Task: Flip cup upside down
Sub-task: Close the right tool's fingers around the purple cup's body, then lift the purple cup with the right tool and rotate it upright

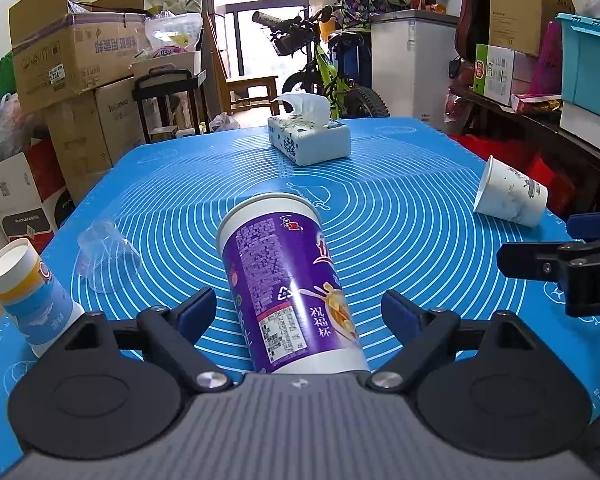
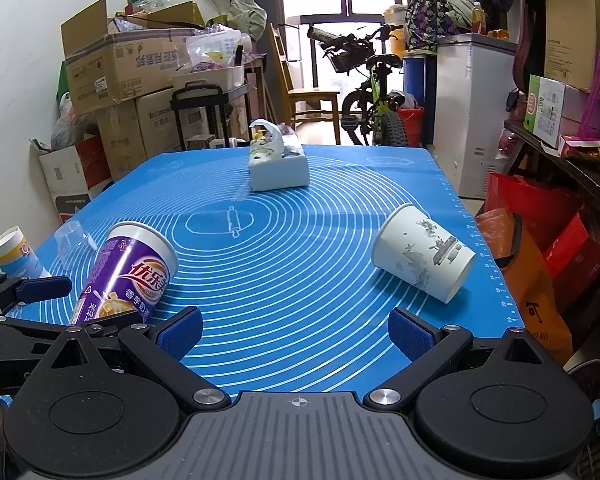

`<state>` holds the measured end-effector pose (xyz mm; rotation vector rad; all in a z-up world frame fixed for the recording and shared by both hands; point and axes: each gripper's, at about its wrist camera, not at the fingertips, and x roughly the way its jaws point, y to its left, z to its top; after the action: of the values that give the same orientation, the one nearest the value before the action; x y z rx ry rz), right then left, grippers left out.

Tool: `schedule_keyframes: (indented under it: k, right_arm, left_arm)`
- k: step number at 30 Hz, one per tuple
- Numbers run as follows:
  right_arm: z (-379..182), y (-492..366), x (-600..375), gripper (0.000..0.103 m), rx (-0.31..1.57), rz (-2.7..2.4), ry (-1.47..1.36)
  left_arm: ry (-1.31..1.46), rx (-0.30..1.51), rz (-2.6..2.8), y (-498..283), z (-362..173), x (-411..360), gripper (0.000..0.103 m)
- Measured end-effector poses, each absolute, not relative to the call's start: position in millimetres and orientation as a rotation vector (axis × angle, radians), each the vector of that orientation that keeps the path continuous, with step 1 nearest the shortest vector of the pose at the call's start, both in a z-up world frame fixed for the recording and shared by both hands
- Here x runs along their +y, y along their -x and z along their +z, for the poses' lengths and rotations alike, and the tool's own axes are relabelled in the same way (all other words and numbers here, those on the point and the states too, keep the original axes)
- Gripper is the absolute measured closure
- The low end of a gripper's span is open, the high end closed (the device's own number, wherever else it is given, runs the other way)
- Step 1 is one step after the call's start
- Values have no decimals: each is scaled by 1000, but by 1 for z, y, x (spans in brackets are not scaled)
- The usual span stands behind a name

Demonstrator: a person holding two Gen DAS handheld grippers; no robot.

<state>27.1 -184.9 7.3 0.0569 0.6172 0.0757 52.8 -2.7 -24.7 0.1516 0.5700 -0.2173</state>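
Observation:
A tall purple cup (image 1: 292,284) lies on its side on the blue mat (image 1: 400,220), base end away from me, between the open jaws of my left gripper (image 1: 300,316); neither blue pad touches it. It also shows in the right wrist view (image 2: 124,276), at the left. My right gripper (image 2: 296,334) is open and empty above the mat's near edge. A white paper cup (image 2: 424,258) lies on its side to its front right, and shows in the left wrist view (image 1: 510,196).
A tissue box (image 1: 310,138) stands at the far middle of the mat. A clear plastic cup (image 1: 106,256) and a yellow-and-blue cup (image 1: 30,296) sit at the mat's left edge. Cardboard boxes, a bicycle and shelves surround the table.

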Motion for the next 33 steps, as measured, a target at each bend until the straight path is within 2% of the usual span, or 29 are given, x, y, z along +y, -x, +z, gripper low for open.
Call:
schedule_keyframes:
  k: [10,15,19,21,24,33]
  right_arm:
    - [11,-28,-184,4,616,98,-24]
    - [20,-33,-172,4,629,159,110]
    - [35,-39,-151,4,612,208,311]
    - [42,-43,-138,4,607,239,418]
    - [46,-48,-112,4,598,288,615]
    - [21,-41,-24,3,449,407,1433]
  left_arm:
    - [-135,571,-218,-51,-21,1,13]
    - [-109,544,-193,-41,-12,8,7]
    - [-71,521,-152,-30,-3,23,5]
    - [-59,506,-109,-27,1,32,0]
    - [-42,477,-34,-24,3,45,0]
    - [23,444,130,-23,-4,78,0]
